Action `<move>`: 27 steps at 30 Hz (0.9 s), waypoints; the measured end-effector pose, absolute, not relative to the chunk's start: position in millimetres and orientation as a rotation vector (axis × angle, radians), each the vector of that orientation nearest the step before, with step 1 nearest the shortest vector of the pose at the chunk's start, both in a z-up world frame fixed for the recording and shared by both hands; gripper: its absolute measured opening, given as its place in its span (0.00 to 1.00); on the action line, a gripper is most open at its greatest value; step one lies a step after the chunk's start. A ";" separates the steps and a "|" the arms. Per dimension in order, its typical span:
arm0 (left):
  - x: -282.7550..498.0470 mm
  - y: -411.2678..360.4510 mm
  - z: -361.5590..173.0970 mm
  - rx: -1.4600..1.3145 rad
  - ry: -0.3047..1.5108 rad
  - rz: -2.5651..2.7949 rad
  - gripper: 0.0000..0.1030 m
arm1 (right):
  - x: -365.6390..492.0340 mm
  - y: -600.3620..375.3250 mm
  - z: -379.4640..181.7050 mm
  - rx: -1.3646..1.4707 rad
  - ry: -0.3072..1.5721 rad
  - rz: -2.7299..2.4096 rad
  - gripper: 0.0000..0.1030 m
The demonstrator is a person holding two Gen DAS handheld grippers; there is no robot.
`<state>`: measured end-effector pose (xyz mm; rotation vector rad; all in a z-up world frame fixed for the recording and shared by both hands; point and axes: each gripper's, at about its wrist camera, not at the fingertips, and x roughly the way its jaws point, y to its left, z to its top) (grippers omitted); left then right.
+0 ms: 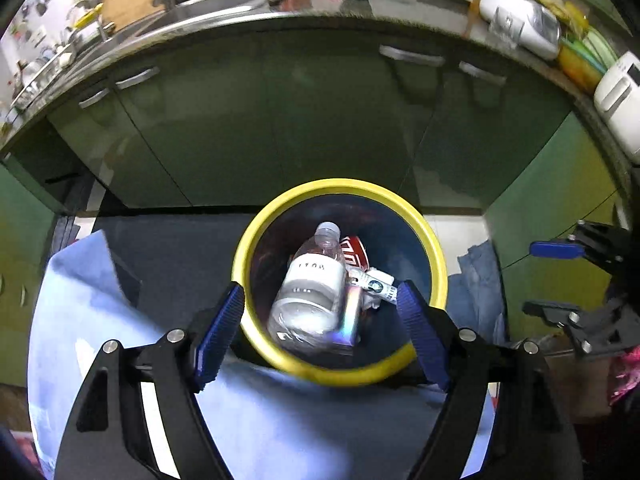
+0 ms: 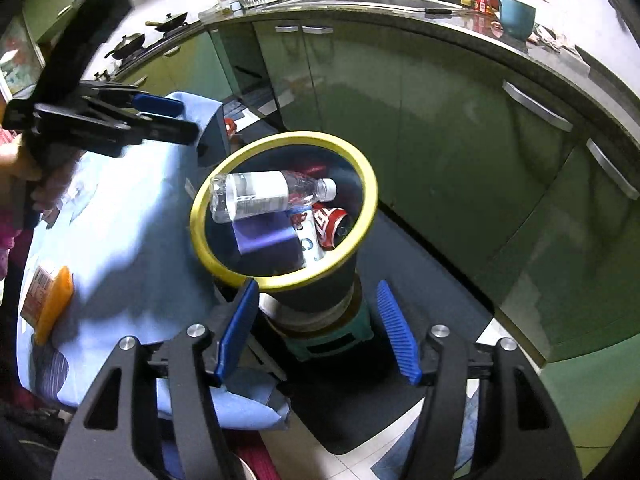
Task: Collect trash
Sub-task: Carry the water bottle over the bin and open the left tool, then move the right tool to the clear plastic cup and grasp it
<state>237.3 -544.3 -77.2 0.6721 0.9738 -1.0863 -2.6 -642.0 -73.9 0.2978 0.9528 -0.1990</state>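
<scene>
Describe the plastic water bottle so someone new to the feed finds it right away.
Start at the green kitchen cabinets; in front of them stands a dark bin with a yellow rim. The water bottle lies on its side atop the trash inside. It is the only clear item there, with a white label and cap, beside a red can.

Blue-clothed counter (image 2: 120, 240) has an orange-edged packet (image 2: 46, 300) lying on it, and just beside it the yellow-rimmed bin (image 2: 320, 280) sits on a teal stool (image 2: 340, 340).
</scene>
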 end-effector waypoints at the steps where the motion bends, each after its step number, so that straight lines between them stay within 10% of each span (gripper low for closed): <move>1: 237.4 -529.7 -68.8 0.660 0.965 -1.081 0.78 | -2.5 -639.9 -73.4 0.297 0.952 -0.197 0.57; 14: 209.5 -270.8 22.6 0.316 0.780 -0.822 0.94 | 28.6 -575.1 -53.3 0.189 0.954 -0.071 0.59; 27: 236.5 -36.6 -12.9 0.022 0.638 -0.381 0.95 | 145.5 -413.0 -32.4 -0.113 0.974 0.304 0.59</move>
